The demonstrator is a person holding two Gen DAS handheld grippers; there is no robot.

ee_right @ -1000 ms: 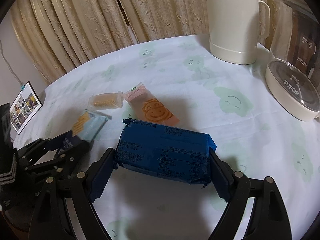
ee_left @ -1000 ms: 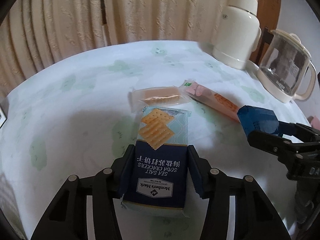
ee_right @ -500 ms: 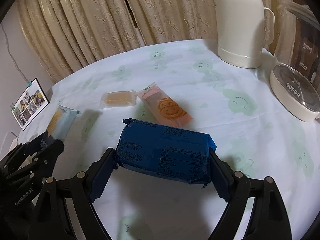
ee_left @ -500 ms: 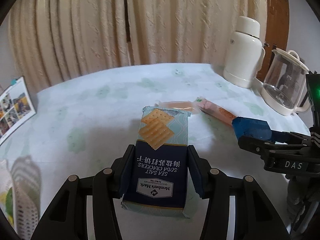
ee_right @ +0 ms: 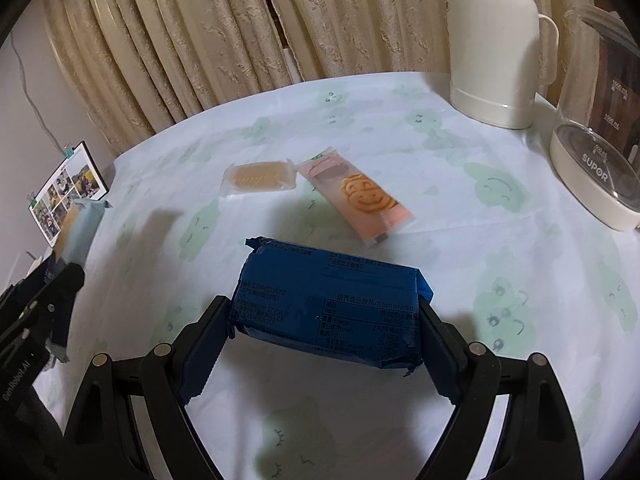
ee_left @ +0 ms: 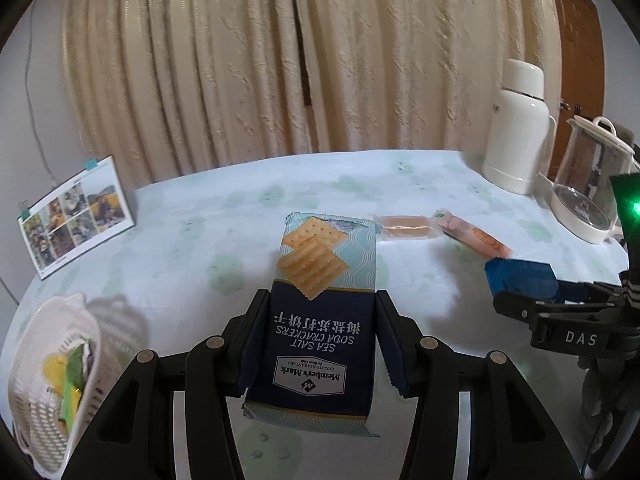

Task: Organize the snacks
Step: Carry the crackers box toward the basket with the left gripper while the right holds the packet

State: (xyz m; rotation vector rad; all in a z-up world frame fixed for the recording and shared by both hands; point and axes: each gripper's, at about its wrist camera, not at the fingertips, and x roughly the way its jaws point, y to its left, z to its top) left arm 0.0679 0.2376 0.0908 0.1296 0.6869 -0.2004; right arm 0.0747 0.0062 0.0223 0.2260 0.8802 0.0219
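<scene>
gripping a pack of soda crackers (ee_left: 316, 308) lengthwise, the left gripper (ee_left: 318, 344) has its two fingers pressed against the pack's long sides, and the pack is raised clear of the table (ee_left: 192, 248), its cracker picture pointing away from the camera. to the lower left of that view a white basket (ee_left: 44, 392) with a slotted wall sits near the table edge, with yellow and green packets inside it. the right gripper (ee_right: 324, 320) is clamped on a dark blue packet (ee_right: 328, 300), one finger at each short end, so the packet lies crosswise between them above the tablecloth; small printed text covers its upper face. from the left wrist camera the same blue packet shows at the right, sticking out of the other gripper's black frame.

two snacks are lying on the table between the grippers and the far edge: a small clear-wrapped biscuit pack (ee_right: 260, 176) and, just beside it, a longer pink packet (ee_right: 356, 196) with an orange smiling face, angled toward the right; their near corners are close, whether touching i cannot tell. a cream thermos jug (ee_right: 492, 48) stands at the far right of the table, with a glass kettle (ee_right: 600, 120) on a white base next to it. a photo card (ee_left: 76, 216) held by clips leans at the far left, and beige curtains (ee_left: 280, 60) hang behind.
</scene>
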